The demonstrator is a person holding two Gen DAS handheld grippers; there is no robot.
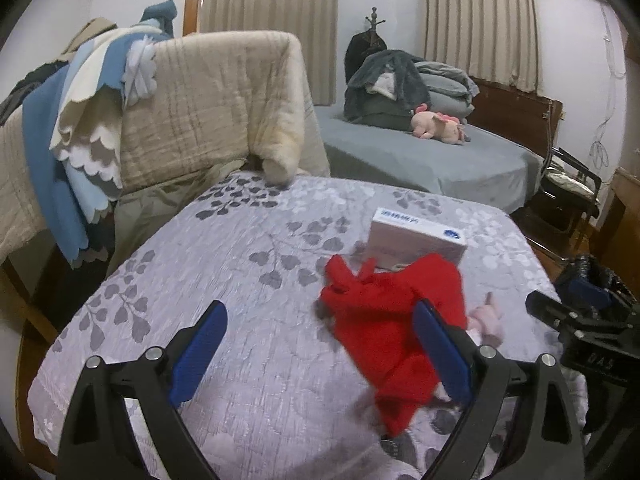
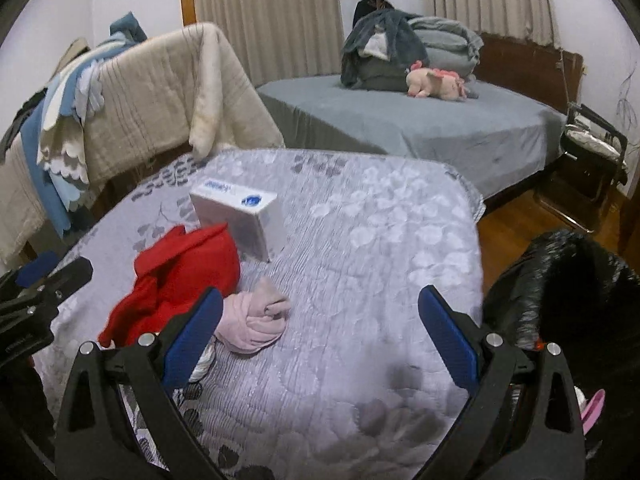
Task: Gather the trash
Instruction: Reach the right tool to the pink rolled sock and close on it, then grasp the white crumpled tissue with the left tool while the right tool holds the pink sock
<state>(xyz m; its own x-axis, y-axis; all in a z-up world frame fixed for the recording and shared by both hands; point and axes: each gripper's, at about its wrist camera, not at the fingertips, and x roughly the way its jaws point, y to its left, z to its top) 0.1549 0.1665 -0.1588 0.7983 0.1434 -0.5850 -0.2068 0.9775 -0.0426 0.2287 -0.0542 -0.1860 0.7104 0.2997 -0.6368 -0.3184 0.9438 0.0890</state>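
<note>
A white box [image 1: 416,238] with blue print stands on the grey leaf-patterned table cover [image 1: 240,264]; it also shows in the right wrist view [image 2: 240,216]. In front of it lie a crumpled red cloth [image 1: 384,320] [image 2: 180,280] and a balled pink cloth [image 2: 256,320] [image 1: 486,318]. My left gripper [image 1: 320,336] is open and empty, its right finger over the red cloth. My right gripper [image 2: 320,324] is open and empty above the cover, right of the pink cloth. A black trash bag [image 2: 568,292] stands at the table's right edge.
A chair draped with a beige quilt [image 1: 208,104] and blue and white cloths [image 1: 80,128] stands behind the table on the left. A grey bed [image 2: 420,120] with folded bedding and a pink plush toy [image 2: 436,84] is beyond. A dark chair [image 2: 592,160] stands at right.
</note>
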